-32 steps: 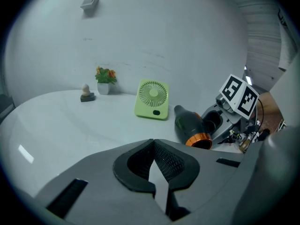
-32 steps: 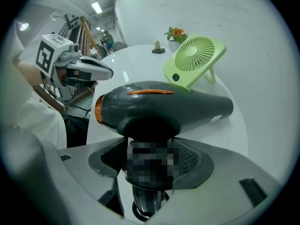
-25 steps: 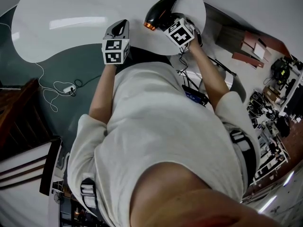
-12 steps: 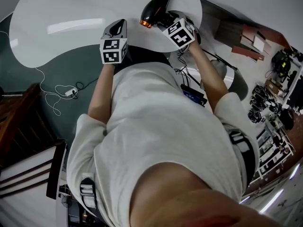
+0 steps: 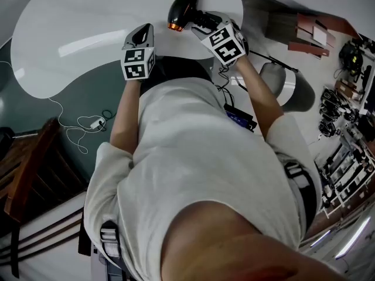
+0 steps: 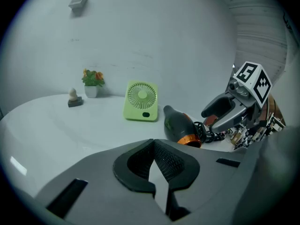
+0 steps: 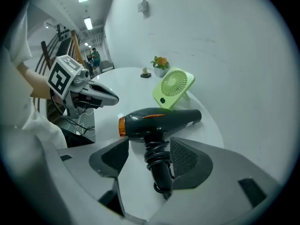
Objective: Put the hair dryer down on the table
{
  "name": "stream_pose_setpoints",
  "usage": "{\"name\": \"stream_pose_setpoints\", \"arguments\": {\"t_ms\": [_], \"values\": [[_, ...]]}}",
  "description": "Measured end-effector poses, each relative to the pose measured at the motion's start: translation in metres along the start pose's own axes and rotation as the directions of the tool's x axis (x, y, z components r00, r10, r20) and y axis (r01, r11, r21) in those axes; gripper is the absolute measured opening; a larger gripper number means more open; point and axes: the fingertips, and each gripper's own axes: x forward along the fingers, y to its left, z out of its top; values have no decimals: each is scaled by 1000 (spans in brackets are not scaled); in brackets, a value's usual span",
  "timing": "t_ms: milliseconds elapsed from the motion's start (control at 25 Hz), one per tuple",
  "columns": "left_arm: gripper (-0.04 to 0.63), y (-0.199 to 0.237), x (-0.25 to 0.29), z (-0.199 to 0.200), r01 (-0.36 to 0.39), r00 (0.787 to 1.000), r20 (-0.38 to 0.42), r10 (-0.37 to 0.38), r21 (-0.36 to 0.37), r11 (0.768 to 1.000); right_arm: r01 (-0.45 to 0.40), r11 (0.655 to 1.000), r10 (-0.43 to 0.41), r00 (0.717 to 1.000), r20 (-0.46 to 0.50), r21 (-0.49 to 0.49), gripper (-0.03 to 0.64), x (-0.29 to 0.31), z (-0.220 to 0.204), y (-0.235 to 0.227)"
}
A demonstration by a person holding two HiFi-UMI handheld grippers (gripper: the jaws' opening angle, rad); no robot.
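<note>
A white, rounded table [image 5: 70, 34] filled the upper part of the head view, with the person's pale shirt [image 5: 199, 174] below it. A dark wooden chair [image 5: 23, 168] stood well off to the left on the floor, near a loose white cable [image 5: 88, 124].

On the table's far side a light-green fan [image 6: 140, 101] stood upright, just behind the hair dryer. Further left along the wall sat a small potted plant [image 6: 92, 81] and, just beside it, a little figurine [image 6: 73, 97]. Nothing lay between the two tools and the dryer.

The left gripper [image 6: 152, 146] hung over the table's near edge with its jaw tips together and nothing in them. The right gripper [image 7: 150, 146] had its jaws spread wide and closing. The dryer's handle lay between them, close against the right-hand pad and clear of the other.

The hair dryer [image 7: 157, 121] lay on its side on the tabletop, near the edge closest to the person. Its body was dark grey, with an orange ring at the wide end and a thin orange stripe along the barrel. Its narrow end pointed toward the fan's foot. A black cord was wound round the handle in several loops.
</note>
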Motion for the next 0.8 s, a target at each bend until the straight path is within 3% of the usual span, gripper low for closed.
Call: {"name": "stream_pose_setpoints", "arguments": {"t_ms": [160, 320, 520, 800], "values": [[18, -5, 1, 6, 36, 999, 7, -36, 18, 999, 52, 996, -56, 997, 55, 73, 239, -8, 1, -1], [18, -13, 1, 8, 95, 996, 0, -95, 53, 994, 164, 980, -174, 982, 74, 116, 109, -9, -3, 1], [18, -14, -2, 7, 172, 985, -24, -171, 91, 981, 220, 956, -235, 970, 55, 193, -1, -1, -1, 22], [18, -13, -10, 11, 295, 955, -83, -286, 138, 945, 279, 894, -320, 945, 65, 351, -2, 12, 5, 37]]}}
